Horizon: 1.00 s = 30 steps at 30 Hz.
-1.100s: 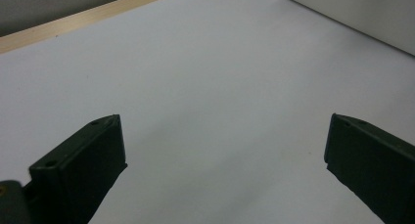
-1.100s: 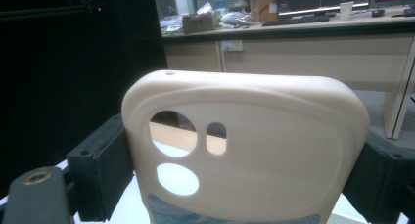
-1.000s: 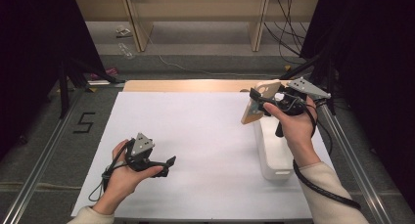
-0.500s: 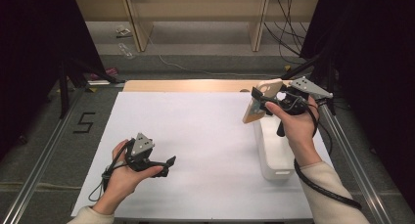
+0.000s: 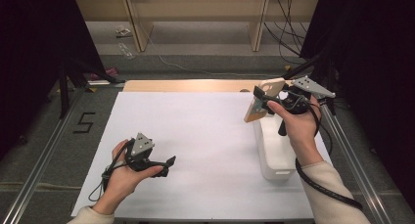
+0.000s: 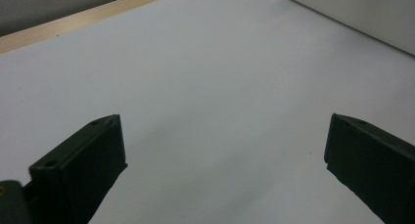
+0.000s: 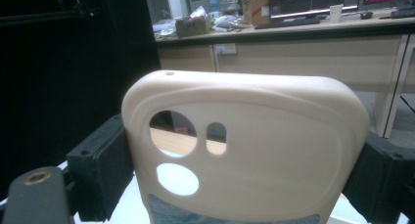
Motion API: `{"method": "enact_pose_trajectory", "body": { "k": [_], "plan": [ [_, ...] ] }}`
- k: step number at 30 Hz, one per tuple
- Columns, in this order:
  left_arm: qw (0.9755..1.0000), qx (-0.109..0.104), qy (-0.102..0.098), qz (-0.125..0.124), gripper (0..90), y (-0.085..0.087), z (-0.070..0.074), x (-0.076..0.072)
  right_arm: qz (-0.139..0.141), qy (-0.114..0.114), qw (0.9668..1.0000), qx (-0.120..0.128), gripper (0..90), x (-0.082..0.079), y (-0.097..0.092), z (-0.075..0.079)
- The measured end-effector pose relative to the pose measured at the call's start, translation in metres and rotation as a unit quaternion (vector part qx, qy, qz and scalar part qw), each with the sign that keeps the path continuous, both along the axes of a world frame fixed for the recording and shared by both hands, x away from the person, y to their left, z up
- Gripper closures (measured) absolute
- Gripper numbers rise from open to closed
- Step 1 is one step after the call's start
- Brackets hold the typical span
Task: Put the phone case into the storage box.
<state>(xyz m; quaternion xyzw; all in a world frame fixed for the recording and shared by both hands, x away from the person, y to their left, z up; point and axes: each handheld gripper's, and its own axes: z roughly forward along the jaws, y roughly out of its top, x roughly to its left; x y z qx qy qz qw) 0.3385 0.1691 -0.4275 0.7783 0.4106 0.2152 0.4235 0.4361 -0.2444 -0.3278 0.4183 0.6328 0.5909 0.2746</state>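
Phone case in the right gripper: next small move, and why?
Probably lower the phone case toward the white box beneath it. The right gripper clamps the case by its edges, raised above the box; the left gripper rests open on the white table, holding nothing.

Left of the white box (image 5: pixel 274 150), the white sheet (image 5: pixel 195 136) lies bare and open to passage. The box itself blocks the sheet's right side.
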Motion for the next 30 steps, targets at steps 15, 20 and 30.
{"method": "enact_pose_trajectory", "body": {
  "k": [15, 20, 30],
  "plan": [
    [1.0, -0.001, 0.001, 0.001, 1.1, 0.0008, -0.0008, 0.0006, -0.005, -0.002, 1.0, 0.0, 12.6, 0.0002, -0.0033, 0.0015],
    [1.0, -0.001, 0.001, 0.001, 1.1, 0.001, -0.0007, 0.0007, -0.006, -0.004, 1.0, 0.0, 12.6, 0.0004, -0.0044, 0.0019],
    [1.0, -0.001, 0.002, 0.001, 1.2, 0.0013, -0.0005, 0.0008, -0.01, -0.004, 0.9999, 0.002, 12.6, 0.0009, -0.0062, 0.0022]
  ]
}}
